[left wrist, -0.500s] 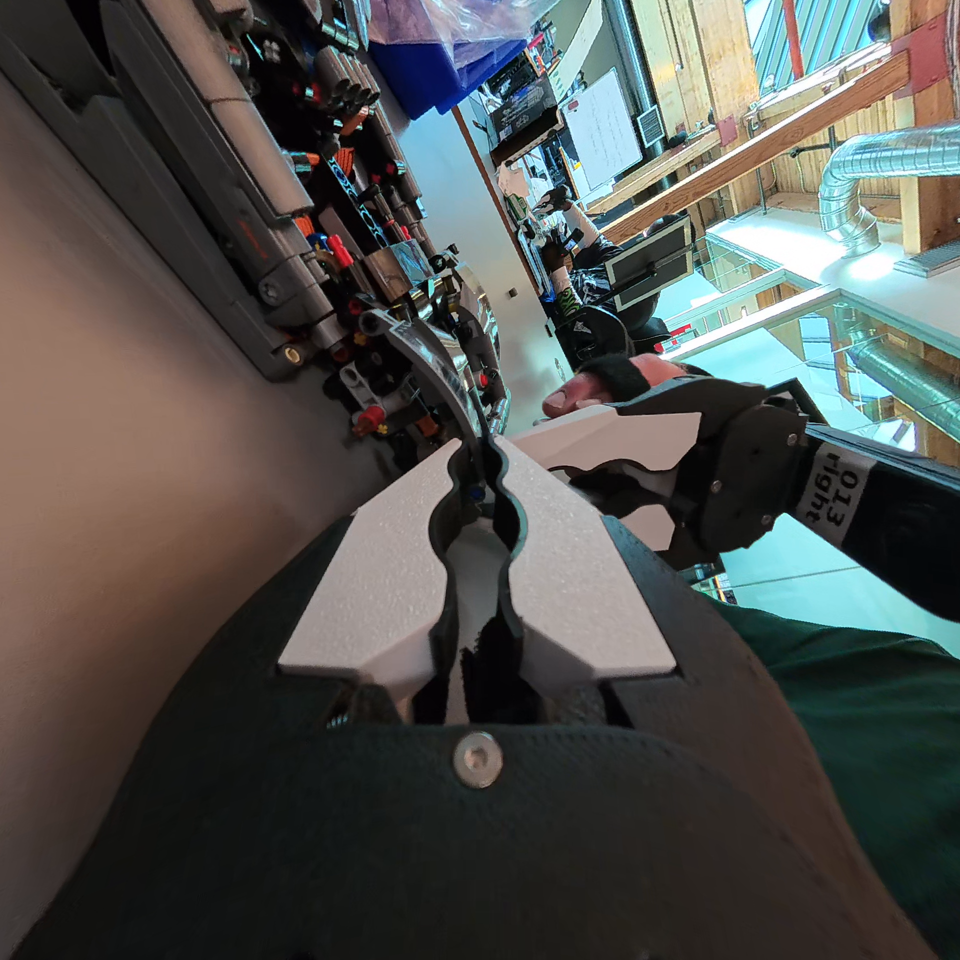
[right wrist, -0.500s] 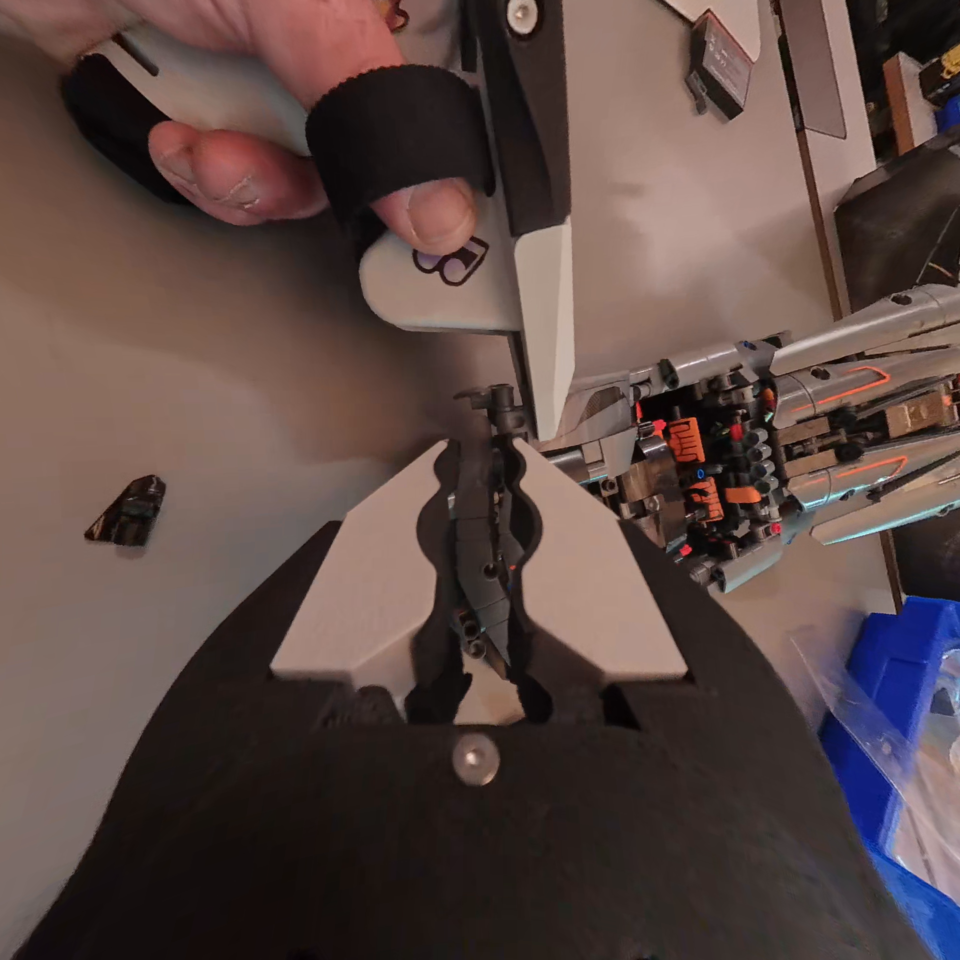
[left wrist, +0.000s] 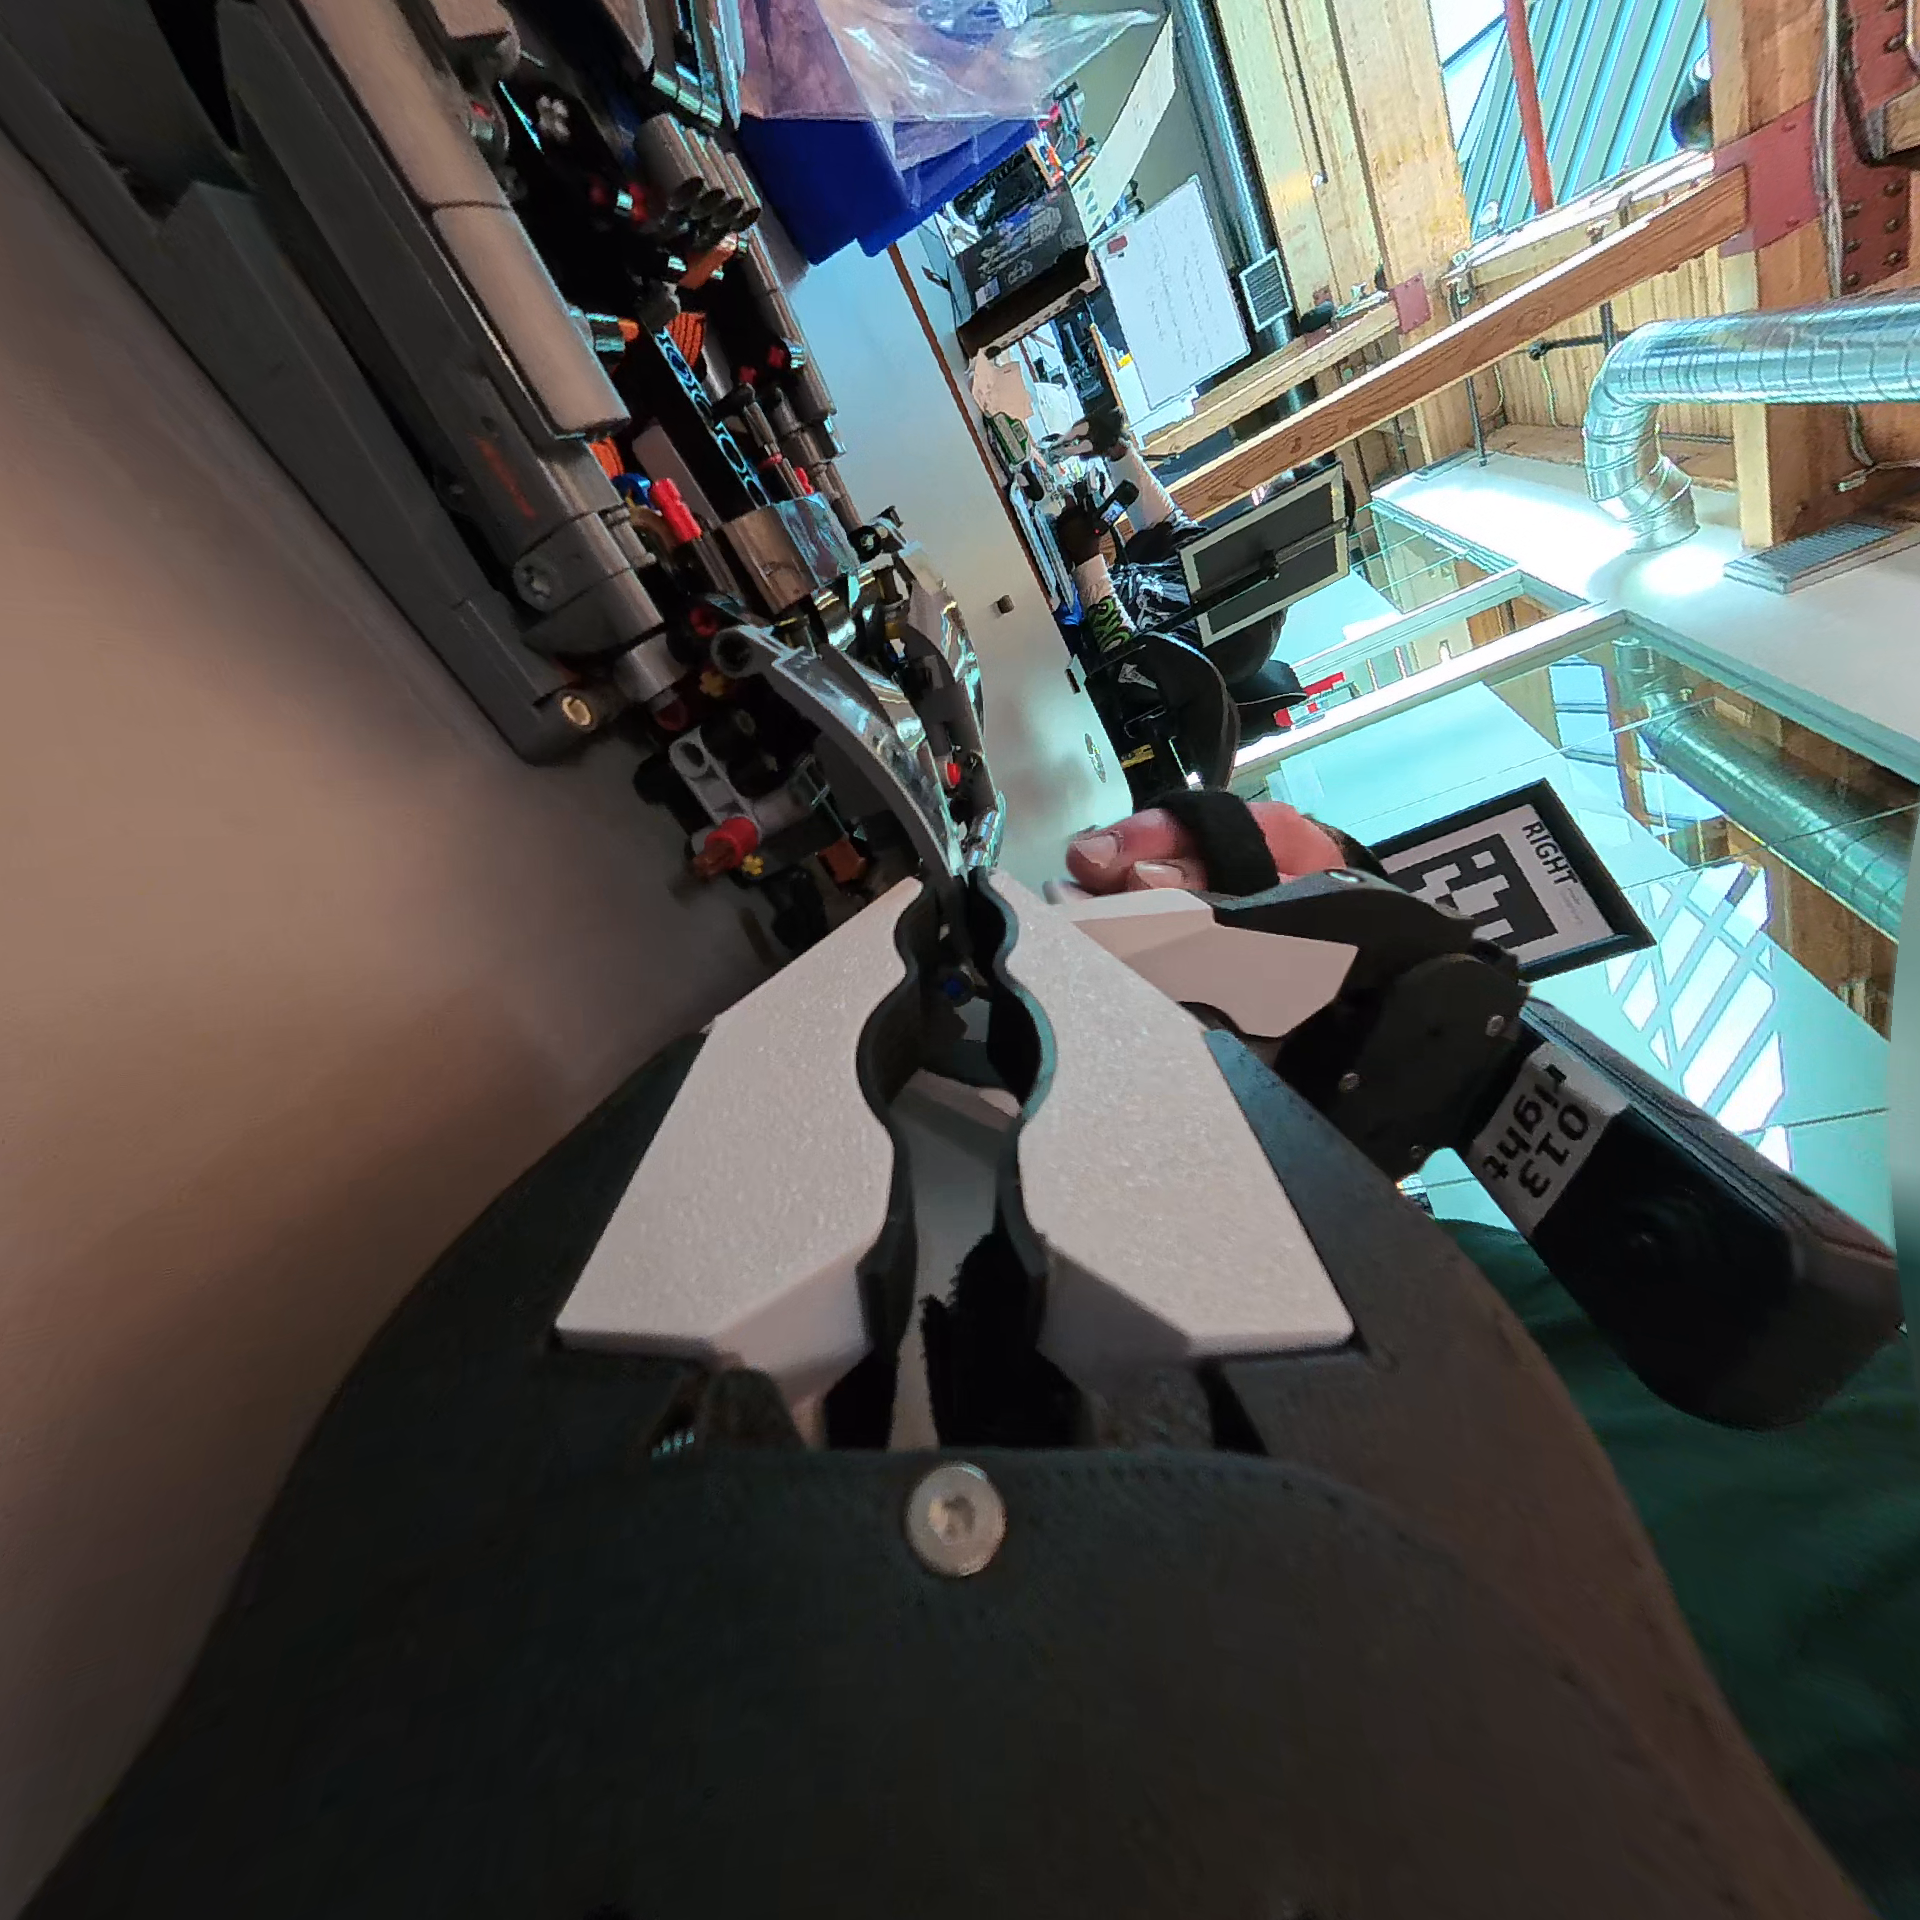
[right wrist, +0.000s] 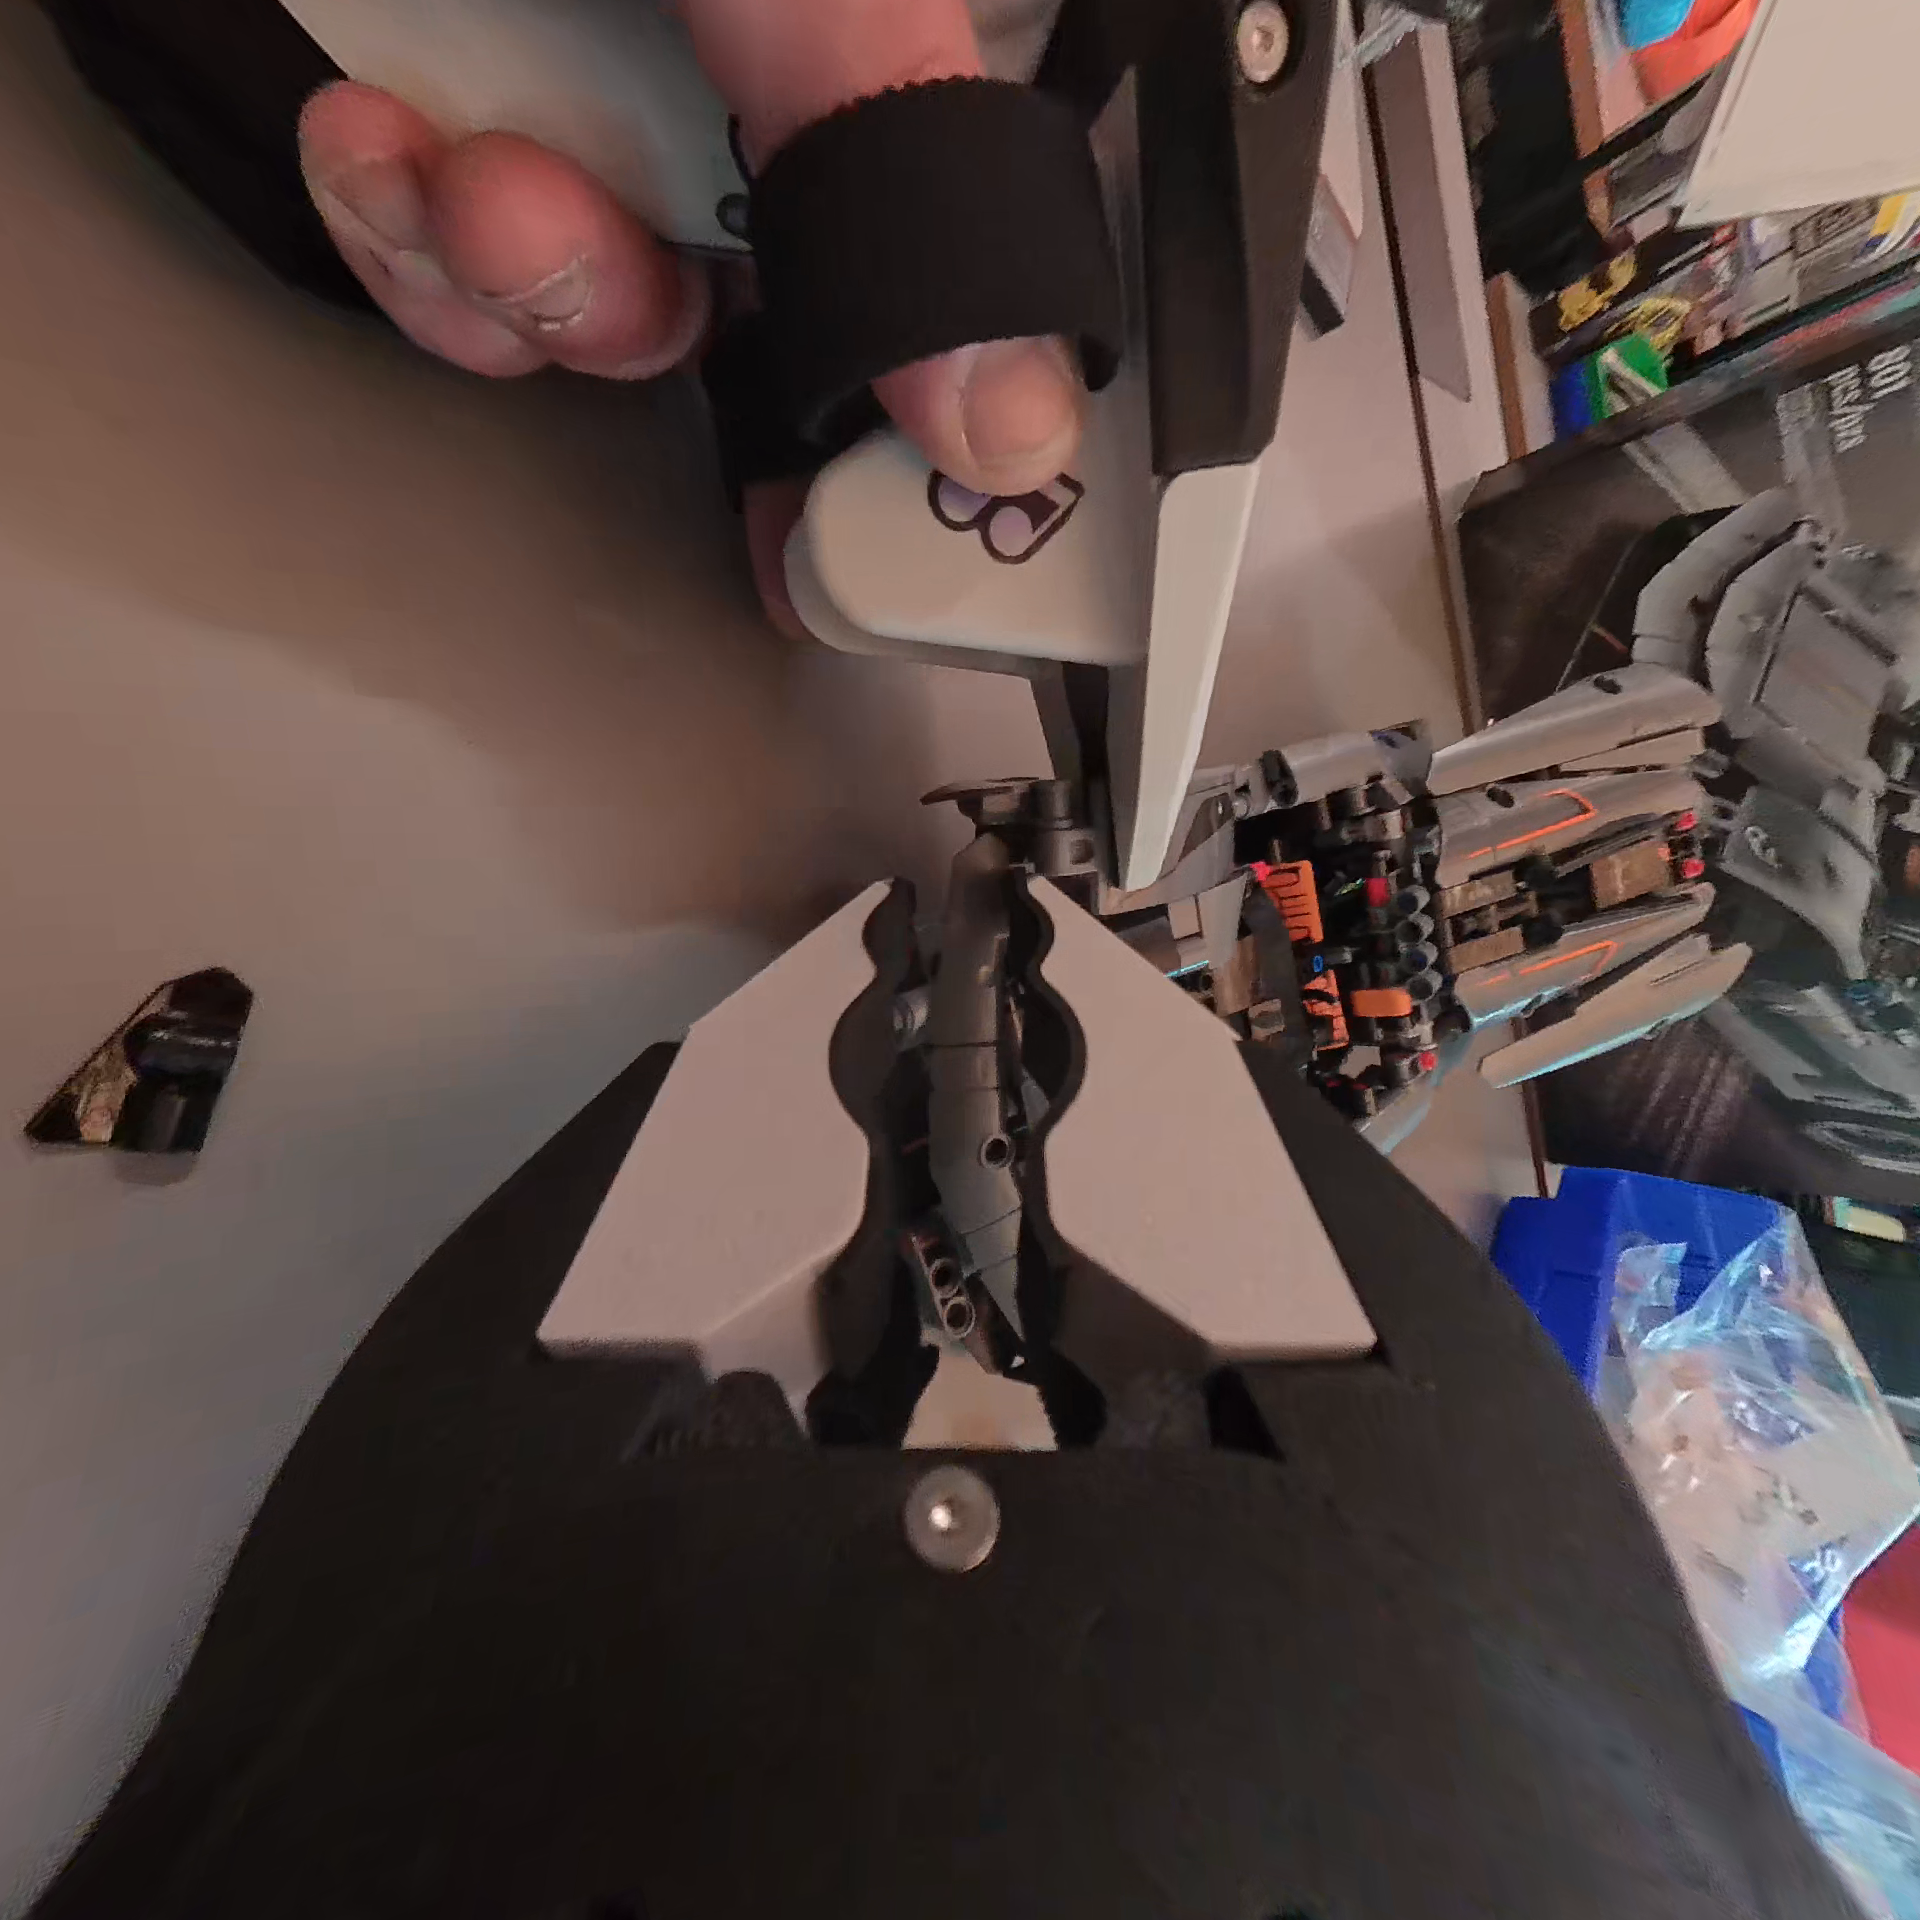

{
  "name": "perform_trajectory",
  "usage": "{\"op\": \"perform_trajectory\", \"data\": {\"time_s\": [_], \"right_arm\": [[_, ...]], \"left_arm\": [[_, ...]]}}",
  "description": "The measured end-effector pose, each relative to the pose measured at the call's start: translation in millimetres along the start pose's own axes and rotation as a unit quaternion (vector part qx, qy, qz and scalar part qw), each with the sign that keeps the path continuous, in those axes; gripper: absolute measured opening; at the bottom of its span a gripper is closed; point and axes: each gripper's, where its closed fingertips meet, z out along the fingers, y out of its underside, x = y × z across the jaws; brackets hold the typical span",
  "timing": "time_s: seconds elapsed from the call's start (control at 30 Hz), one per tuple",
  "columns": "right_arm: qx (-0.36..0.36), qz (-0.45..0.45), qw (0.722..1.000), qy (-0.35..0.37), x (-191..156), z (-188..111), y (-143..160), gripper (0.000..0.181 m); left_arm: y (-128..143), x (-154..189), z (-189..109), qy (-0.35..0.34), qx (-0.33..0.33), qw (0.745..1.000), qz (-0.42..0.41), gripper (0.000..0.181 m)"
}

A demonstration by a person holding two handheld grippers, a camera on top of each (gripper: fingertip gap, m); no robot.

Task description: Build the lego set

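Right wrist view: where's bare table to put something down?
Bare table lies left of the right gripper, apart from one small black piece. The right side is crowded: lego model, box, blue bin and plastic bags.

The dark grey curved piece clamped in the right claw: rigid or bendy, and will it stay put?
The curved piece looks like rigid, light plastic. It is long and narrow, so it may pivot between the right claw fingers if pushed sideways against the model.

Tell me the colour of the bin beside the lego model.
Blue. The bin shows best in the right wrist view, beside the grey lego model.
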Motion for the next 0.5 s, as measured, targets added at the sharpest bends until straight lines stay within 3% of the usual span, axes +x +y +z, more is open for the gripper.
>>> {"op": "perform_trajectory", "data": {"time_s": [0.5], "right_arm": [[0.053, 0.059, 0.993, -0.088, -1.9, -5.3, 3.8, 0.01]], "left_arm": [[1.3, 3.8, 9.2, 0.003, 0.009, 1.0, -0.011, 0.001]]}}
